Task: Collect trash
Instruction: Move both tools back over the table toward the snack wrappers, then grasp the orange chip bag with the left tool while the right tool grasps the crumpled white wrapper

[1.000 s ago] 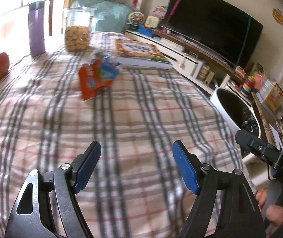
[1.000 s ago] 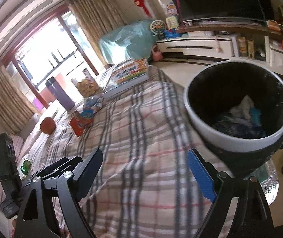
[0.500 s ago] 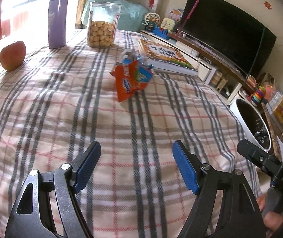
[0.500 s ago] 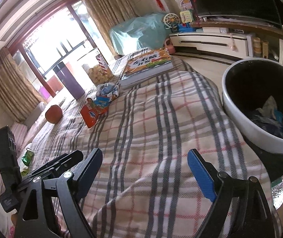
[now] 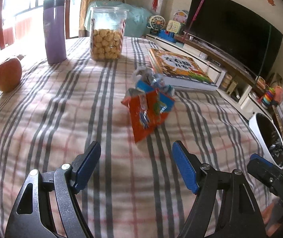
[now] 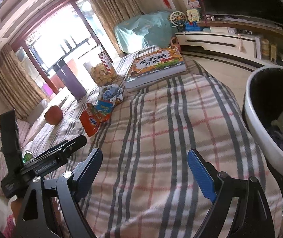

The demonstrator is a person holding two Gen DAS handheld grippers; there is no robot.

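An orange snack wrapper (image 5: 149, 115) lies on the plaid tablecloth (image 5: 62, 119), with a crumpled blue-and-silver wrapper (image 5: 153, 81) just behind it. My left gripper (image 5: 136, 166) hovers open a short way in front of them, nothing between its blue pads. In the right wrist view the same orange wrapper (image 6: 93, 121) and crumpled wrapper (image 6: 111, 94) sit far ahead to the left. My right gripper (image 6: 145, 170) is open and empty over the cloth. A white bin with a black inside (image 6: 260, 123) stands past the table's right edge, rubbish in it.
A thick picture book (image 5: 179, 69), a clear jar of biscuits (image 5: 106, 35), a purple flask (image 5: 54, 29) and an apple (image 5: 7, 74) stand on the table beyond the wrappers. A television and a low cabinet (image 5: 230, 31) line the right wall. The left gripper's body (image 6: 48, 162) shows in the right wrist view.
Both grippers moved across the table toward the wrappers, which now look nearer and more central in the left wrist view. The bin slid to the right edge of the right wrist view. Jaws unchanged.
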